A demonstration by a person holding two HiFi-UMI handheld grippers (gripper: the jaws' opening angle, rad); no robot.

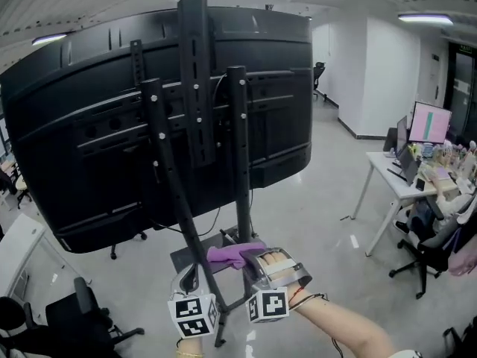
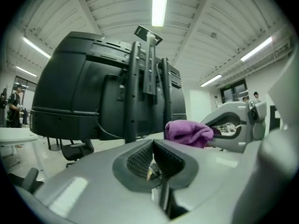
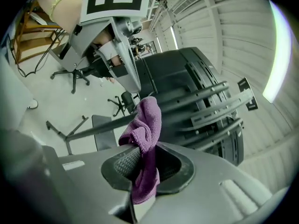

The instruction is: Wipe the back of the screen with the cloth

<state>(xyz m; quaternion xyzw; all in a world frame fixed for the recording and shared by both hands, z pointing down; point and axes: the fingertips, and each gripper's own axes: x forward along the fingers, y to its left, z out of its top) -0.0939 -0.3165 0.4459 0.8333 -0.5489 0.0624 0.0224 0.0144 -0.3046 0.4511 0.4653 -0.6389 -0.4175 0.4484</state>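
Observation:
The big black screen [image 1: 89,125] shows me its back and fills the upper head view on a dark stand [image 1: 242,162] with vertical mount bars. Below it, my right gripper [image 1: 255,261] is shut on a purple cloth [image 1: 235,254], which is bunched up and apart from the screen. The right gripper view shows the cloth [image 3: 145,129] pinched between the pads and hanging over them, with the screen [image 3: 201,87] beyond. My left gripper [image 1: 189,276] sits just left of the right one, low by the stand's slanted leg. Its jaws [image 2: 153,164] are shut with nothing in them.
The stand's base plate [image 1: 195,258] lies on the floor under the grippers. At the right stand a white desk [image 1: 395,181] with a monitor [image 1: 430,121] and office chairs [image 1: 425,252]. A white table [image 1: 16,250] and a black chair [image 1: 78,312] are at the lower left.

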